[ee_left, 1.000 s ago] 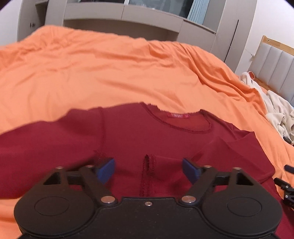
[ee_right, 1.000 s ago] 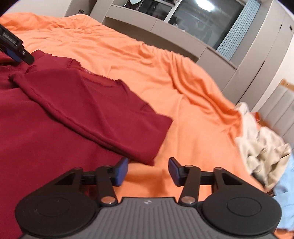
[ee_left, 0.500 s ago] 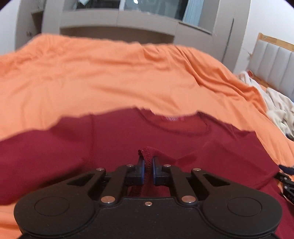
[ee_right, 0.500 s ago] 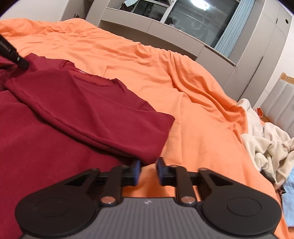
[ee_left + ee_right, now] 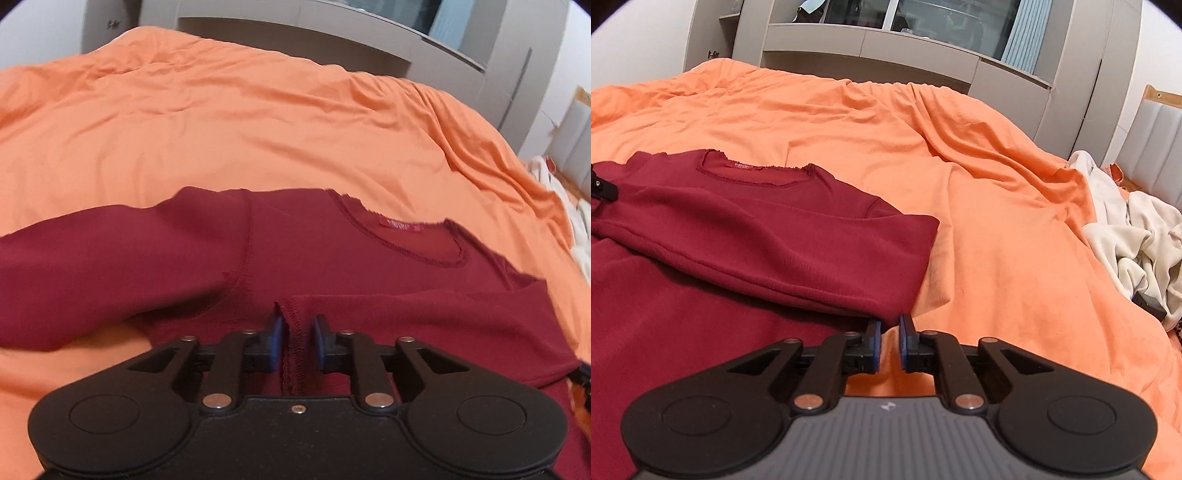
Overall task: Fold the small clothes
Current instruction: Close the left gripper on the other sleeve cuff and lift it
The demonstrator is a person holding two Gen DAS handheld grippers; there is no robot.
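A dark red long-sleeved shirt (image 5: 332, 266) lies flat on an orange bed sheet (image 5: 258, 129), neckline and label away from me. Its right sleeve is folded across the chest. The stitched cuff (image 5: 293, 332) stands up between the fingers of my left gripper (image 5: 297, 325), which is shut on it. In the right wrist view the shirt (image 5: 757, 229) shows the sleeve fold as a thick band. My right gripper (image 5: 889, 325) is closed to a narrow slit at the fold's near corner, with its tips on the cloth edge. The left gripper's tip (image 5: 602, 188) shows at the far left.
A heap of pale cream clothes (image 5: 1137, 236) lies at the bed's right side, with a small dark object (image 5: 1148, 304) by it. A padded headboard (image 5: 1152, 129) stands behind. Grey cabinets (image 5: 886, 40) and a window run along the far wall. The orange sheet is wrinkled to the right of the shirt.
Both grippers went from open to shut, the left on the sleeve cuff and the right at the fold's corner. The left view has shifted left, and the sleeve fold now lies further right.
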